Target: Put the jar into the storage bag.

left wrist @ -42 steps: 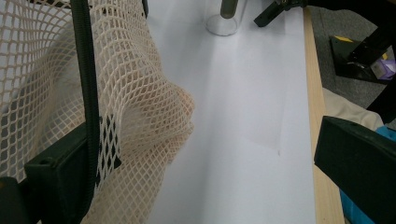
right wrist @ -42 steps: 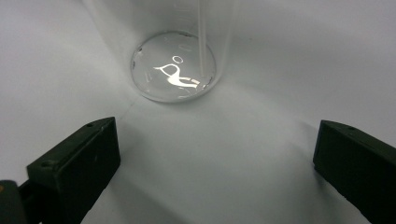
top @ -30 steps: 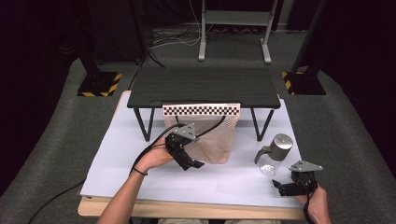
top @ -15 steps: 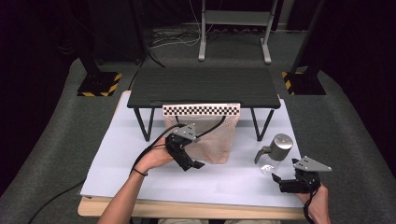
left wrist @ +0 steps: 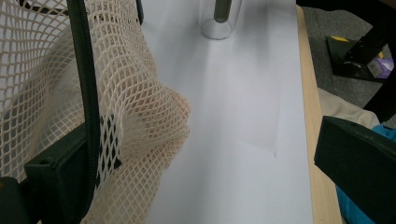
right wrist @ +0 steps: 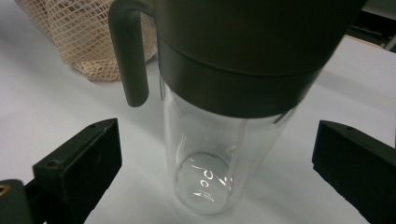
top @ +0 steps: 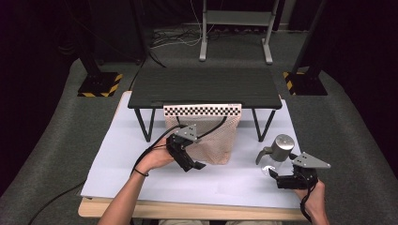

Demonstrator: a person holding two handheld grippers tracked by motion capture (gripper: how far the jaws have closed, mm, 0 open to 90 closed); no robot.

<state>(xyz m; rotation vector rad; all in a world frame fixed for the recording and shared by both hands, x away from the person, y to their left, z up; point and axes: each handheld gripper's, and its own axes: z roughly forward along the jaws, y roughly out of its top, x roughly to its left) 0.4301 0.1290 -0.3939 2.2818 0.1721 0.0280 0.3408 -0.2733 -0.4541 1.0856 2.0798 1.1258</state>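
no brand, label or readable writing anywhere; just a black-and-white checkered strip (top: 202, 110) along the top edge of the mesh bag (top: 216, 140), under the front rim of the low black stand (top: 202, 86).

standing upright on the white sheet (top: 155, 183), near its right edge: a clear glass bottle (top: 277, 157) with a grey lid and a grey loop handle pointing left. well apart from the bag, to its right.

right gripper (top: 280, 180) just in front of the bottle, on the near side, aimed at it. in the right gripper view, 2 black jaws spread wide, 1 on each side of the bottle (right wrist: 219, 140), neither touching the glass, nothing gripped. bottle base resting on the sheet between them, bag (right wrist: 84, 37) farther off at upper left.

left gripper (top: 193, 165) at the bag's lower left corner. in the left gripper view, jaws wide apart; netting (left wrist: 116, 107) and a dark cord draped over the left jaw, right jaw clear over the table's wooden edge. not clamped on the mesh. bottle base (left wrist: 219, 25) far ahead at the top.
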